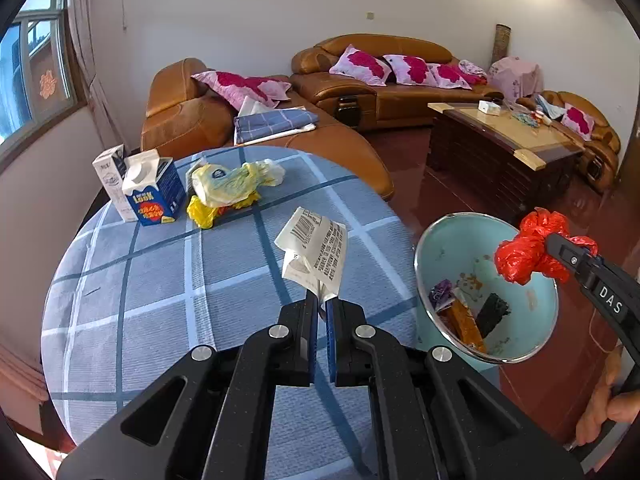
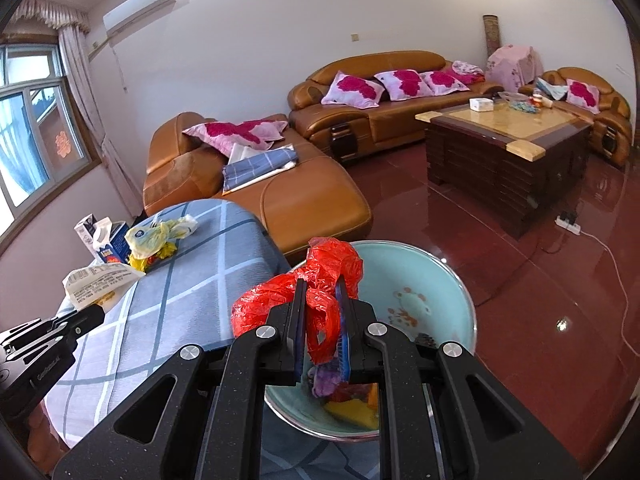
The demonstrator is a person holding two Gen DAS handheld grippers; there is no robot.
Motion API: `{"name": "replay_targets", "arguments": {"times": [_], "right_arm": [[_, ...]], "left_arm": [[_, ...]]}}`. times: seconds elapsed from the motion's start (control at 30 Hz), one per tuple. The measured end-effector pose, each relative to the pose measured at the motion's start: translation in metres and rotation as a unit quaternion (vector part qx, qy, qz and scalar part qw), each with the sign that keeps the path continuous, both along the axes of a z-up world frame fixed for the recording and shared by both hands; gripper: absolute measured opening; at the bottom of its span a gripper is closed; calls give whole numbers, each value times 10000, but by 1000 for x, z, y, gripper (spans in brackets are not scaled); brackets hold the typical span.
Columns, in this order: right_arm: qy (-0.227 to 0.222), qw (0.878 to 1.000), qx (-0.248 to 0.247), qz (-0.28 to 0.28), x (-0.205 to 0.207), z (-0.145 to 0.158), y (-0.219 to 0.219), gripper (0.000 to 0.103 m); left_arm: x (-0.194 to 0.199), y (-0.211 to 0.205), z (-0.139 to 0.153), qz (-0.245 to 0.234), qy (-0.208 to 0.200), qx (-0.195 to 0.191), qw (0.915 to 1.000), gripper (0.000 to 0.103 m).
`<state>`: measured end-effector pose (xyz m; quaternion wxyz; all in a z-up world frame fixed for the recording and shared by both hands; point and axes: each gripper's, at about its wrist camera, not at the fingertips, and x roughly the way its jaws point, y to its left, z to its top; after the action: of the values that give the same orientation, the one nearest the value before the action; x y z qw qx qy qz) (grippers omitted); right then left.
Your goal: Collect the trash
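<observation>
My left gripper (image 1: 322,300) is shut on a white printed wrapper (image 1: 316,250) and holds it above the blue checked tablecloth (image 1: 160,292). My right gripper (image 2: 322,292) is shut on a crumpled red plastic bag (image 2: 320,280) and holds it over the pale green bin (image 2: 432,296). The bag (image 1: 528,250) hangs over the bin's rim (image 1: 424,280) in the left wrist view. The bin holds several wrappers (image 1: 460,316). Two cartons (image 1: 148,192) and a yellow and white plastic bag (image 1: 228,188) lie at the table's far left. The wrapper (image 2: 100,284) and left gripper (image 2: 90,316) show at the right wrist view's left.
An orange leather sofa (image 1: 260,128) with pink pillows stands beyond the table. A dark wooden coffee table (image 1: 504,148) stands on the red floor at right. A power strip with a cable (image 2: 568,224) lies on the floor. A window (image 1: 32,68) is at the left.
</observation>
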<state>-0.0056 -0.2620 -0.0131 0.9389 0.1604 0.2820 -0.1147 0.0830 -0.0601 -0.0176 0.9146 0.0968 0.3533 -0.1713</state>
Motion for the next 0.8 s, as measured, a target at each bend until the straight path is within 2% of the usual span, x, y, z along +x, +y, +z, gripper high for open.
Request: {"name": "replay_targets", "arguments": {"times": [0.8], "right_arm": [[-52,9987,63,-508,-20,-11,-41,14]], "left_arm": [[-22,-64,1,-521,-85,154,9985,4]]}}
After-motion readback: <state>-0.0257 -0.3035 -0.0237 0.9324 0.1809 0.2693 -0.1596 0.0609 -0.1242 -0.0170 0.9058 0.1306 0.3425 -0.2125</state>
